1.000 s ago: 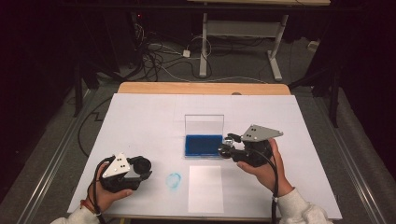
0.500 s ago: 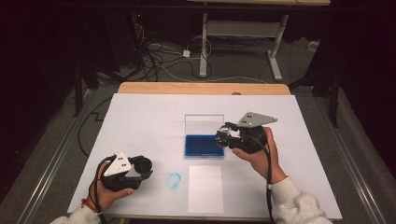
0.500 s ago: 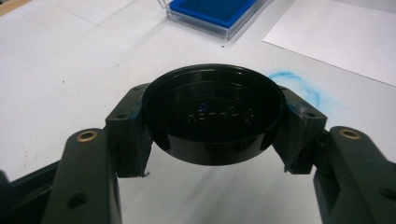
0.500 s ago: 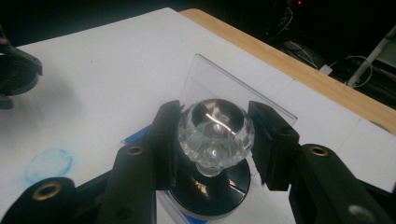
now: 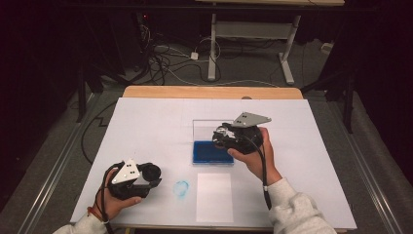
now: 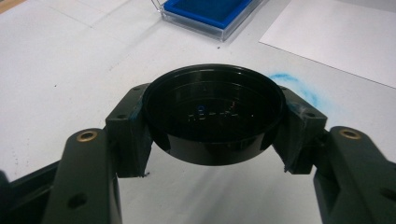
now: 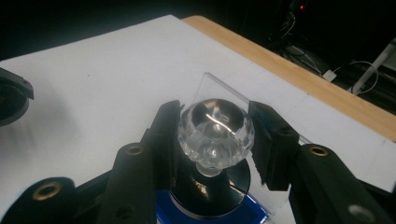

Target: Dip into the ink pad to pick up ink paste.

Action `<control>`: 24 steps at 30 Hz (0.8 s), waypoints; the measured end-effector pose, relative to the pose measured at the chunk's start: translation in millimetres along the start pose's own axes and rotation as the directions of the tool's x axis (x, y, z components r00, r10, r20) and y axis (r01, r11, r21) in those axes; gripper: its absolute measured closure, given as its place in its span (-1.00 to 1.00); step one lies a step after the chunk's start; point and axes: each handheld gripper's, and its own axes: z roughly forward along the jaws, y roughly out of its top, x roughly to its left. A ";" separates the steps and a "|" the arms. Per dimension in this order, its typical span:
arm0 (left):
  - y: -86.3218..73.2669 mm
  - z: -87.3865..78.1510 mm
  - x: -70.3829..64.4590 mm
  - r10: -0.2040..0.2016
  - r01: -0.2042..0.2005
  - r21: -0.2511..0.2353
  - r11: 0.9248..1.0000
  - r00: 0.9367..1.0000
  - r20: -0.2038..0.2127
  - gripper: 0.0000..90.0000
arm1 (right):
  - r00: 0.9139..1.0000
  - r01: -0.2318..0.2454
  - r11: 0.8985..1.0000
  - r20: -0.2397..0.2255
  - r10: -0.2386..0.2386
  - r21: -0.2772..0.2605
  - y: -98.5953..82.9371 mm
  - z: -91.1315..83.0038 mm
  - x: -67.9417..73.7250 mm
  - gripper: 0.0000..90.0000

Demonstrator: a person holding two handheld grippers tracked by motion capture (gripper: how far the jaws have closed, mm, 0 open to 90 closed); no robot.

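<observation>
The glass stamp (image 7: 215,133), in the middle of the right gripper view over the blue pad (image 5: 210,152), is clamped at its hard, slippery knob by the right gripper (image 7: 215,135), while a light black cap (image 6: 214,112) is pinched by the left gripper (image 6: 214,126).

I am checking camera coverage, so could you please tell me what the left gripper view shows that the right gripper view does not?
Left gripper view alone: the left hand-held gripper shut on a black round cap, a blue smudge and a white paper sheet. Right gripper view alone: the right hand-held gripper around a faceted clear knob on a black disc. Both: the blue ink pad.
</observation>
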 end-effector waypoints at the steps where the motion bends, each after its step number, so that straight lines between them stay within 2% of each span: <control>1: -0.1 -0.2 0.0 -0.001 0.001 -0.001 1.000 1.000 -0.001 -0.18 | 1.000 -0.001 1.000 -0.007 0.001 0.008 -0.6 4.2 1.1 0.26; 13: -2.4 -2.5 0.1 -0.005 0.005 0.007 1.000 1.000 -0.011 -0.18 | 0.999 0.008 0.997 -0.043 -0.005 0.075 -9.2 46.4 16.7 0.26; 17: -3.1 -2.6 0.1 -0.007 0.007 0.015 1.000 1.000 -0.017 -0.18 | 0.999 0.000 0.997 -0.052 0.004 0.082 -12.6 54.3 18.1 0.26; 24: -3.6 -2.2 -0.3 -0.009 0.010 0.020 1.000 1.000 -0.019 -0.18 | 0.998 0.018 0.994 -0.069 -0.011 0.107 -17.8 63.4 24.0 0.26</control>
